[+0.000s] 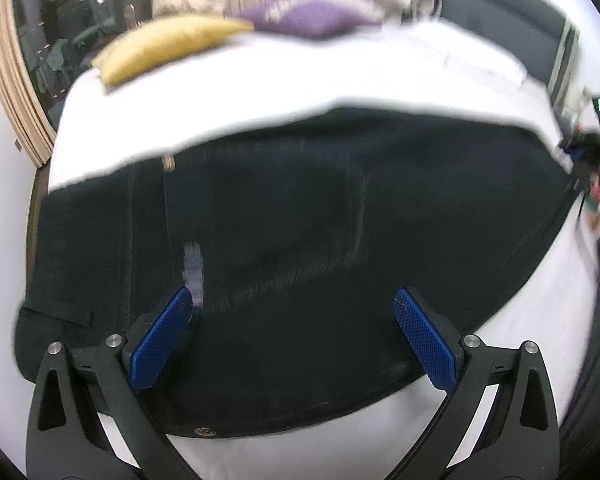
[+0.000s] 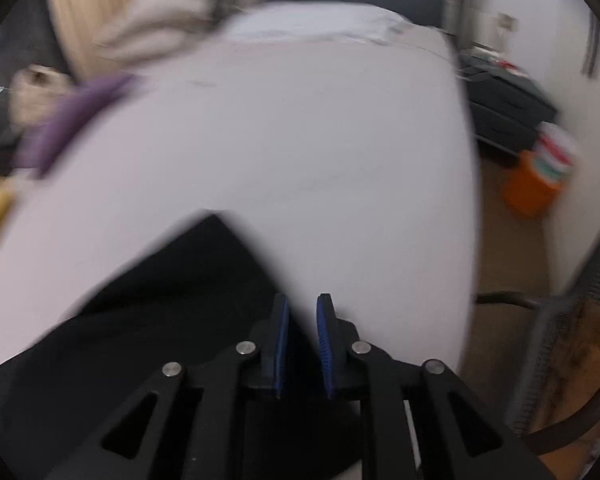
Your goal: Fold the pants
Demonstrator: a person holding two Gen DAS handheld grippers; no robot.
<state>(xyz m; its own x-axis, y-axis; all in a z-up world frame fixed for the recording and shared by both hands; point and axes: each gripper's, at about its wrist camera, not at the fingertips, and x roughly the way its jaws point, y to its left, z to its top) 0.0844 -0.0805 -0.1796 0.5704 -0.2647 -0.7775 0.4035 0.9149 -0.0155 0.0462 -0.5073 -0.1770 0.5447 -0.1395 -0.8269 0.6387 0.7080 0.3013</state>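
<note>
on the white bed (image 1: 340, 76), left tongs (image 1: 292, 312) gape over dark pants (image 1: 300, 208); right tongs (image 2: 302, 312) pinch their edge.

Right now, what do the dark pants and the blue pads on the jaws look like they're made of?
The dark pants look like denim or heavy cotton twill, matte, with raised stitched seams and a metal button at the waist. The blue pads look like rubber or textured plastic, judging by their fine knurled grid; blur leaves both uncertain.
</note>
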